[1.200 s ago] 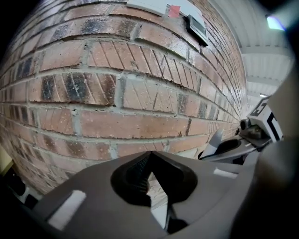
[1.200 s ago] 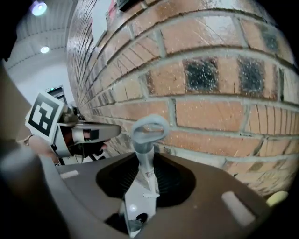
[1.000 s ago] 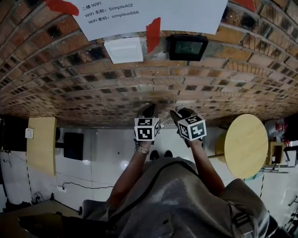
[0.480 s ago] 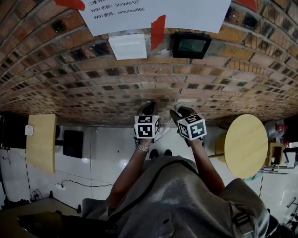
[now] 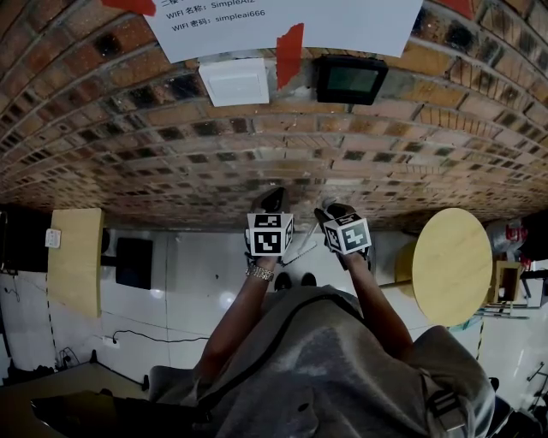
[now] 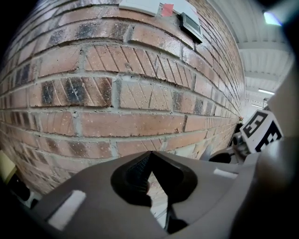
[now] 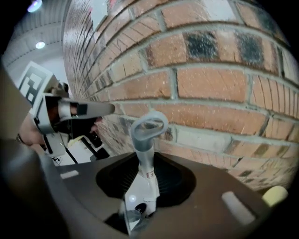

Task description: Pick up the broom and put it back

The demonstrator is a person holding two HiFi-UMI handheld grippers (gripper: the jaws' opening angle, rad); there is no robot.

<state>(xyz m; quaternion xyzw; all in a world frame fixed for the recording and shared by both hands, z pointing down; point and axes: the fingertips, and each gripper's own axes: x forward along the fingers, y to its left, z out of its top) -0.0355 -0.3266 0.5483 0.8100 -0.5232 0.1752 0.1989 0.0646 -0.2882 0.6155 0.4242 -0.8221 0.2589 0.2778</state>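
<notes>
The broom shows as a grey handle ending in a hanging loop (image 7: pixel 148 127), with a white section lower down. My right gripper (image 7: pixel 145 164) is shut on that handle, and the loop pokes out past the jaws toward the brick wall (image 7: pixel 210 88). From the head view the right gripper (image 5: pixel 330 210) points at the wall, and a thin stretch of broom handle (image 5: pixel 300 251) slants below it. My left gripper (image 5: pixel 273 200) sits just to its left, jaws closed tip to tip with nothing between them. Those jaws also face the bricks in the left gripper view (image 6: pixel 148 156).
A brick wall (image 5: pixel 257 154) fills the front, bearing a white box (image 5: pixel 233 82), a black device (image 5: pixel 350 79) and a taped paper notice (image 5: pixel 282 21). A round wooden table (image 5: pixel 452 267) stands at the right, a wooden cabinet (image 5: pixel 75 265) at the left, and a cable (image 5: pixel 128 342) lies on the floor.
My right gripper has sunk a little with the broom handle in it. The left gripper has stayed put.
</notes>
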